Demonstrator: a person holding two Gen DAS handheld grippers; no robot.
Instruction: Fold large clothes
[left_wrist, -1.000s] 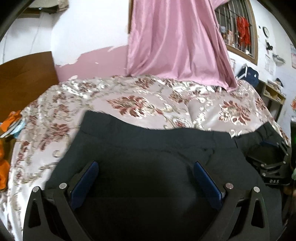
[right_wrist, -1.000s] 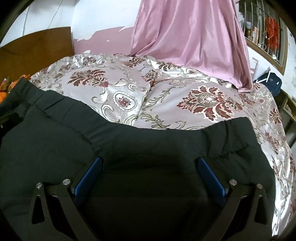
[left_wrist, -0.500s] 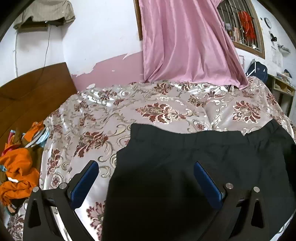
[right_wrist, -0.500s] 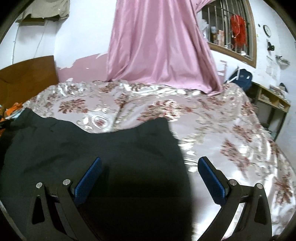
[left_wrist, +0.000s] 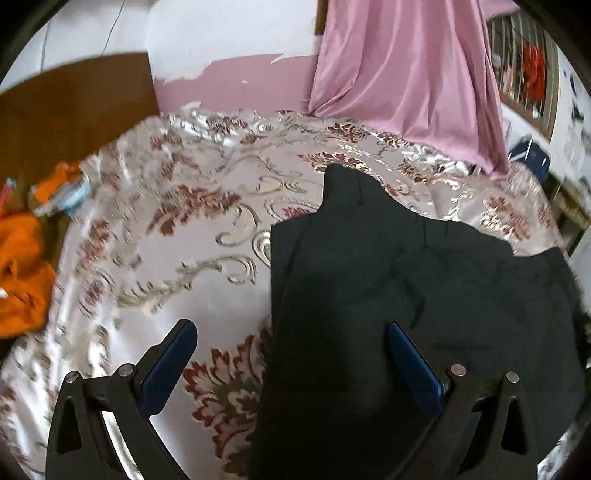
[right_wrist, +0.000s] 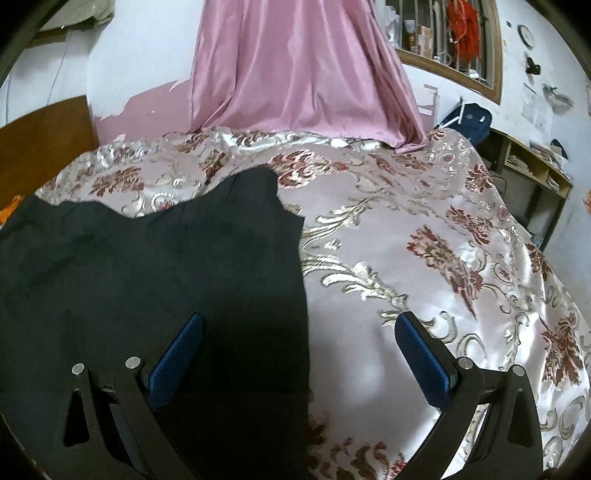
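Lying flat across the patterned bedspread (left_wrist: 192, 236), the dark garment (left_wrist: 406, 280) fills the lower right of the left wrist view and the lower left of the right wrist view (right_wrist: 147, 266), so it sits between the two tools. Its long axis looks to run side to side across the bed, with one corner poking up toward the pink curtain (left_wrist: 406, 74) at the top of each frame. The left gripper (left_wrist: 291, 354) straddles the garment's left edge, jaws spread wide, nothing held; one blue pad hangs over bare bedspread, the other over cloth. The right gripper (right_wrist: 299, 347) mirrors it, jaws wide and empty, over the right edge. Neither is clearly nearer; each has its own side edge right under its fingers. My read: the next fold turns on pinching those two edges, straight ahead and below. Off at the left edge of the left view sit orange clothes (left_wrist: 22, 273), well apart.
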